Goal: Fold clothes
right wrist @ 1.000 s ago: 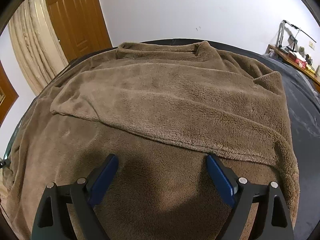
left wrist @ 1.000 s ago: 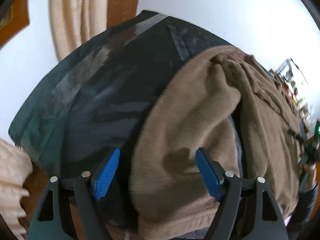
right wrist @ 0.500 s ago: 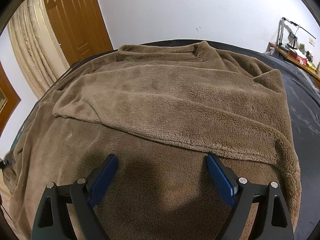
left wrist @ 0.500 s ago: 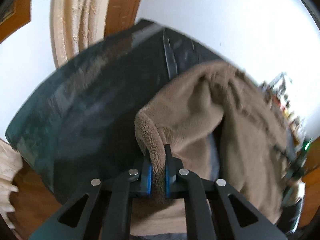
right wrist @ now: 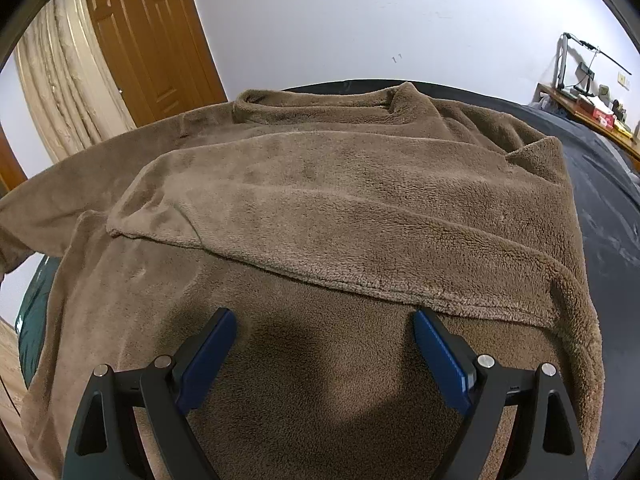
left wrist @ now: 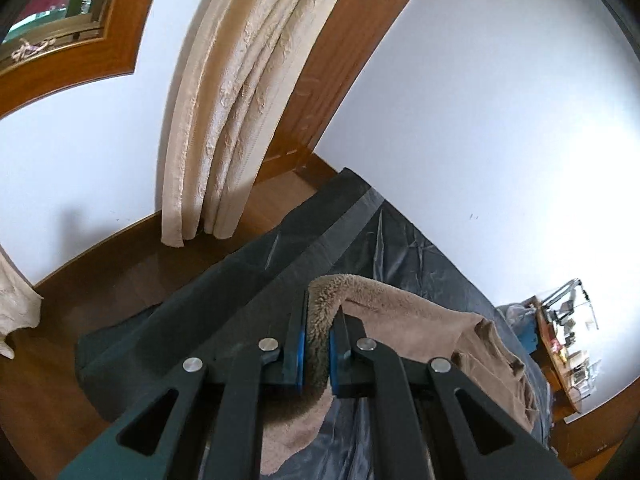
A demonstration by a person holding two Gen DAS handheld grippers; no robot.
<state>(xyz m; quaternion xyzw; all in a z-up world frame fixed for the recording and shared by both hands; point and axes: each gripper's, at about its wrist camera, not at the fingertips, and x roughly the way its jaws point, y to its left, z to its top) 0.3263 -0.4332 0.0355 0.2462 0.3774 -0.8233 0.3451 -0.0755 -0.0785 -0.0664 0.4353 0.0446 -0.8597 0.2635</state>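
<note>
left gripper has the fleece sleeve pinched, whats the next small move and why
Probably carry the sleeve inward over the sweater's body. The left gripper is shut on its fuzzy end, lifted off the dark cover, while the other sleeve already lies folded across the chest. The right gripper hangs open above the lower body.

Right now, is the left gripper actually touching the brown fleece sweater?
Touching. The left wrist view shows the left gripper shut on the brown fleece sweater, with a fold of fleece pinched between both blue pads.

The left gripper [left wrist: 317, 344] pinches a brown fleece garment [left wrist: 420, 320] above dark bedding [left wrist: 256, 292].
</note>
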